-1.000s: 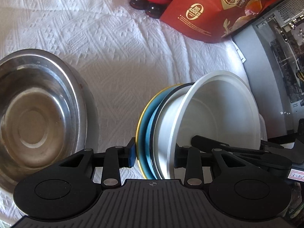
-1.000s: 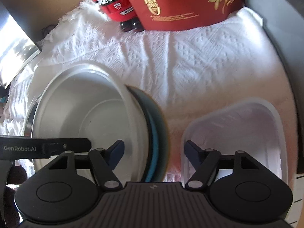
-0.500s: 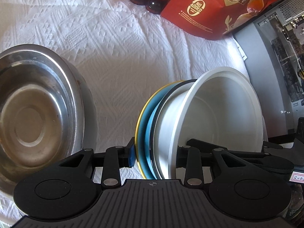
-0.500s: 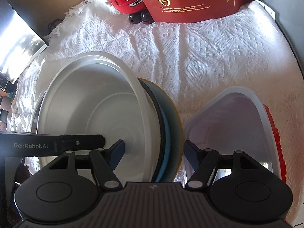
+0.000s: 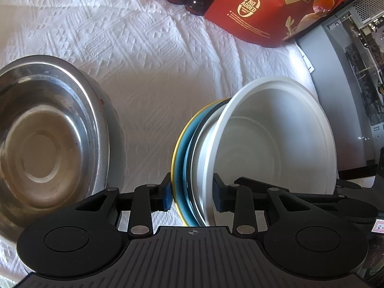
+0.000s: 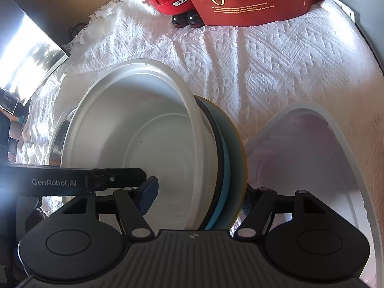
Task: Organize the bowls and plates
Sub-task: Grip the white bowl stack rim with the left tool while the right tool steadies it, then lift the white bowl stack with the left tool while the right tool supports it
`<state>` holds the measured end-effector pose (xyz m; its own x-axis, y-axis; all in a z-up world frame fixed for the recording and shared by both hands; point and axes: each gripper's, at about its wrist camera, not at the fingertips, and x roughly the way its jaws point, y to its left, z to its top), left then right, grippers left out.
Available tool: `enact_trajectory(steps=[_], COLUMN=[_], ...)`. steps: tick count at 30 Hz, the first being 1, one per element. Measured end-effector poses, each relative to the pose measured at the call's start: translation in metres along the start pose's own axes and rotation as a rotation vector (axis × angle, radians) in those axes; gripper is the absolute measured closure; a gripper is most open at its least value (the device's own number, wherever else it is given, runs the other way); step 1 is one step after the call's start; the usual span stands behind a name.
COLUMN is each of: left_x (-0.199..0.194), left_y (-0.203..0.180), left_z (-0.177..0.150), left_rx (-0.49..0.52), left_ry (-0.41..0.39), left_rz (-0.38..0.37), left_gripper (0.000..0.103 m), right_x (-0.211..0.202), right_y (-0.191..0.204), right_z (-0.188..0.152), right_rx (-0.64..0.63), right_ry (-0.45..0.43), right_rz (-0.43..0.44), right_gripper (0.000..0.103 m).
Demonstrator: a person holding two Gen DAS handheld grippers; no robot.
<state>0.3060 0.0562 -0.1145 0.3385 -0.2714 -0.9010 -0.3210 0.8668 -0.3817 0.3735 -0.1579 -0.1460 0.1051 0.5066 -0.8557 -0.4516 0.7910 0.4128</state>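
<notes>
Both grippers have the same stack up on its edge over the white cloth (image 5: 148,76): a white bowl (image 5: 276,144) nested against a blue plate (image 5: 180,165) with a yellow rim. The left gripper (image 5: 192,193) is closing, its pads squeezing the stack's edge. The right gripper (image 6: 199,196) straddles the stack half open, but I can't tell if its pads actually press; a steel bowl (image 5: 45,139) sits left and a clear plastic tub (image 6: 312,168) right.
</notes>
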Motion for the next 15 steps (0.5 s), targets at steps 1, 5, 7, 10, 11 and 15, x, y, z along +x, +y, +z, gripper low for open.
enact_trajectory(steps=[1,5,7,10,11,15], left_x=[-0.001,-0.006,-0.008,-0.012,-0.014,-0.018], left_y=[0.000,0.000,0.002,0.006,0.008,0.019], left_z=[-0.001,-0.005,-0.007,-0.011,-0.013,-0.017], left_rx=[-0.001,-0.005,-0.009,-0.023,-0.028,-0.050], left_ry=[0.000,0.000,0.002,0.007,0.009,0.012], left_rz=[0.002,0.015,0.023,0.033,0.034,0.042], left_gripper=[0.068,0.068,0.068,0.068,0.068,0.068], right_x=[0.000,0.000,0.001,0.004,0.004,0.008], right_y=[0.000,0.002,0.004,0.007,0.008,0.017], right_z=[0.000,-0.001,-0.001,-0.002,-0.003,-0.008], right_rx=[0.002,0.007,0.010,0.007,0.004,-0.014], right_ry=[-0.001,0.000,0.005,0.022,0.025,0.041], right_rz=[0.001,0.003,0.007,0.023,0.027,0.040], right_gripper=[0.033,0.032,0.032,0.032,0.031,0.031])
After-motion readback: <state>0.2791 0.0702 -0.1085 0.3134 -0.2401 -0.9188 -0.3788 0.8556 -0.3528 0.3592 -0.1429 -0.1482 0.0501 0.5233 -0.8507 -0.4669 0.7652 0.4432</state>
